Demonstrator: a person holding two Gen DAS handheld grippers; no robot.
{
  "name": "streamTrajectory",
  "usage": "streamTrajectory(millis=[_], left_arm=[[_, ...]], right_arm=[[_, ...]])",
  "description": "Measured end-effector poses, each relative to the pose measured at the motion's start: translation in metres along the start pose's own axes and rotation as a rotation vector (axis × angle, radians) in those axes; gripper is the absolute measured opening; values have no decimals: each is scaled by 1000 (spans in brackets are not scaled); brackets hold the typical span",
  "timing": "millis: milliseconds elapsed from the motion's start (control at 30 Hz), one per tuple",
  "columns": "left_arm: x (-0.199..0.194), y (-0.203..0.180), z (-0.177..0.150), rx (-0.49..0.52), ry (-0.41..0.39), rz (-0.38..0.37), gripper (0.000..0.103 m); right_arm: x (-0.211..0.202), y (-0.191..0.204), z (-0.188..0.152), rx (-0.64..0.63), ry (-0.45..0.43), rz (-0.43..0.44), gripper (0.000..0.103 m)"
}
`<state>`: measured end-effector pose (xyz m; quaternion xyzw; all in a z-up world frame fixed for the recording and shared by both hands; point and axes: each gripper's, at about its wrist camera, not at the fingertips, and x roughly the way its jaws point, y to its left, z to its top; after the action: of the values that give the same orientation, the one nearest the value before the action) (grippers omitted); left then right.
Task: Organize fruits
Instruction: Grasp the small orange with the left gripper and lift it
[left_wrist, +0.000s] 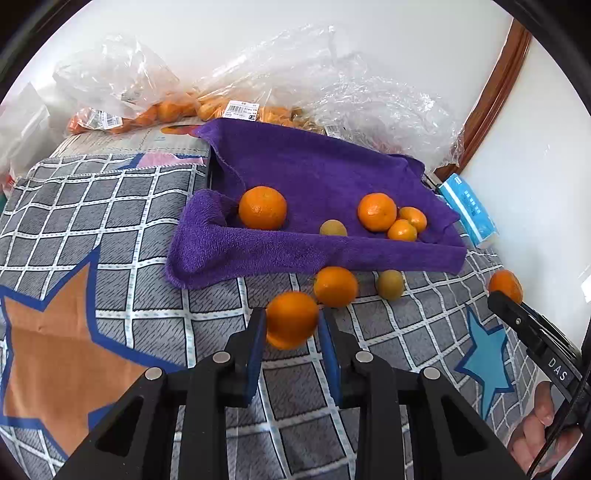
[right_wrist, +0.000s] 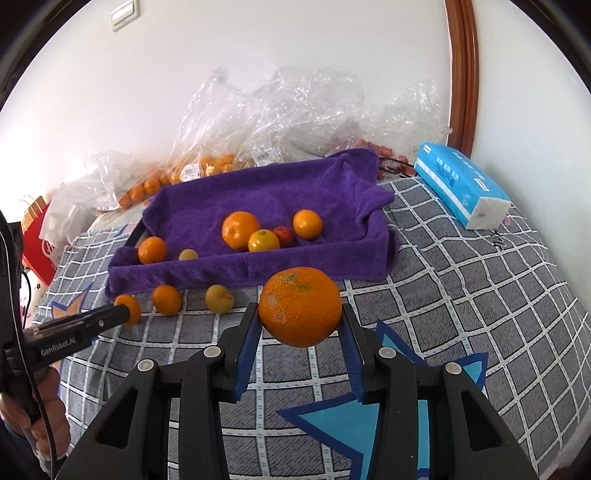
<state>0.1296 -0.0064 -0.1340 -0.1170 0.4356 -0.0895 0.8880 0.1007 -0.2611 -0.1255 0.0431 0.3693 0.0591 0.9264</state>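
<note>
Surface: grey checked cloth (right_wrist: 461, 280) with star shapes, below a white wall (right_wrist: 258, 55).
Back left: clear bags (left_wrist: 122, 74) of oranges.
Middle: purple towel tray (right_wrist: 240, 269) holding oranges; loose fruit just before it.
Left gripper (left_wrist: 291, 325): clenched on a small orange (left_wrist: 291, 319).
Right gripper (right_wrist: 300, 317): grasping a large orange (right_wrist: 300, 306).
Back right: blue tissue pack (right_wrist: 458, 181).

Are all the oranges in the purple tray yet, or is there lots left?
Partly. Several fruits already sit in the towel-lined tray. Each gripper holds one now: the left gripper a small orange, the right gripper a big orange. Left on the bedspread: one orange and a yellowish fruit.
</note>
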Motion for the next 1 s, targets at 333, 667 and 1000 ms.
streamTrajectory(millis=[333,667,1000], left_arm=[[-8,10,-4,-33,23,-30,9],[13,19,-9,-140,74,-135,48],[23,-13,-15,-47,94,-131,49]], right_arm=[[-15,11,0,-2,-18,6,42],[-19,14,-5,-3,-11,7,42],[-19,10,-9,9,-7,14,42]])
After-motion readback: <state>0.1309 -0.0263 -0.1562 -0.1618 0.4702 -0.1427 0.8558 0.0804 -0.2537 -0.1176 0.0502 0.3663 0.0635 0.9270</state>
